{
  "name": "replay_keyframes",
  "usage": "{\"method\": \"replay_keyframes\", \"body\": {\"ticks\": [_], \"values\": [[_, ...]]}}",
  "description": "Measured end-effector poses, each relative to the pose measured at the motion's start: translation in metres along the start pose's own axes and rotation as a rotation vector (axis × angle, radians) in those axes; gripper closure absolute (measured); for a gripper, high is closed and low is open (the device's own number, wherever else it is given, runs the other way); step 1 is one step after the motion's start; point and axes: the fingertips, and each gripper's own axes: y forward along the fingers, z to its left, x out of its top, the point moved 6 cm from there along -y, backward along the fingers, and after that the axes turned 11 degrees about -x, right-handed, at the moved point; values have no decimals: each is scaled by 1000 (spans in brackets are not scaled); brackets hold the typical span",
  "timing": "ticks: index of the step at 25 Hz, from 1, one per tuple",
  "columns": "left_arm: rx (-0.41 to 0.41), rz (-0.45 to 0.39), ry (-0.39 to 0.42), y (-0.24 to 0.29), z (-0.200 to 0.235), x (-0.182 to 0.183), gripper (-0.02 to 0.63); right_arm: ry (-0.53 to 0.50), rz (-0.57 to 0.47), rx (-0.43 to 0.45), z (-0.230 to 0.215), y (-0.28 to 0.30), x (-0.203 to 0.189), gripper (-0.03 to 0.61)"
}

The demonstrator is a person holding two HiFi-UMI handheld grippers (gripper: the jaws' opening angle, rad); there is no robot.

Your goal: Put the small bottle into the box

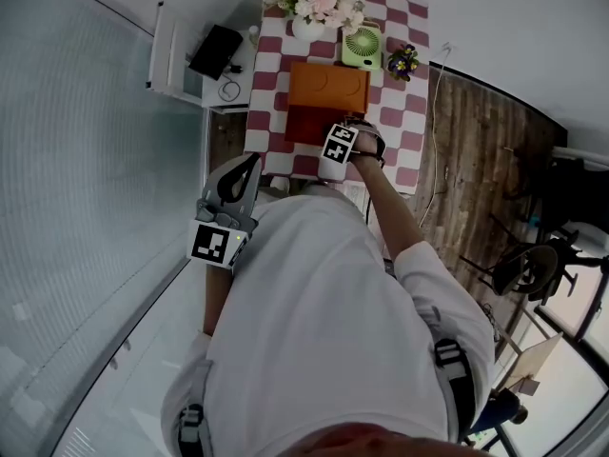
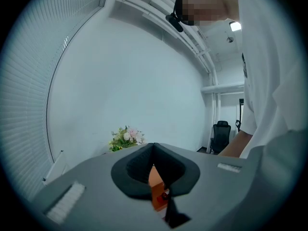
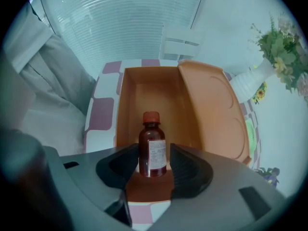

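Observation:
A small brown bottle with an orange-red cap and a white label stands upright at the near end of the open orange box. My right gripper straddles it, open: the left pad is at the glass and a thin gap shows at the right pad. From the head view the box lies on the checkered table with its lid folded back. There the right gripper is at the box's near edge and hides the bottle. My left gripper hangs shut and empty beside my body, off the table.
The red-and-white checkered cloth also carries a vase of flowers, a green fan and a small flower pot behind the box. A white side shelf with a black device stands left of the table.

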Motion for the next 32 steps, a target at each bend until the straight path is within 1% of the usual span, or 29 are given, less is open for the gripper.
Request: {"method": "replay_keyframes", "body": {"ticks": [4, 8, 13, 14, 19, 22, 27, 30, 32], "values": [[-8, -11, 7, -1, -2, 1, 612, -9, -9, -30, -2, -5, 5, 390], [-19, 0, 0, 0, -8, -3, 612, -2, -16, -30, 2, -8, 3, 405], [-44, 15, -11, 9, -16, -6, 612, 23, -17, -35, 5, -12, -4, 458], [-47, 21, -11, 11, -18, -7, 612, 32, -22, -36, 5, -14, -4, 474], [-51, 49, -20, 21, -28, -11, 612, 54, -61, -35, 9, -23, -8, 509], [-58, 63, -19, 27, -34, -12, 612, 77, -94, -35, 9, -28, -12, 531], [-57, 85, -15, 36, -44, -11, 612, 160, -182, -29, 6, -45, -15, 574], [-59, 90, -10, 42, -51, -9, 612, 209, -241, -19, 4, -58, -16, 575], [-63, 90, -4, 45, -55, -9, 612, 261, -292, -10, 3, -69, -15, 575]]}}
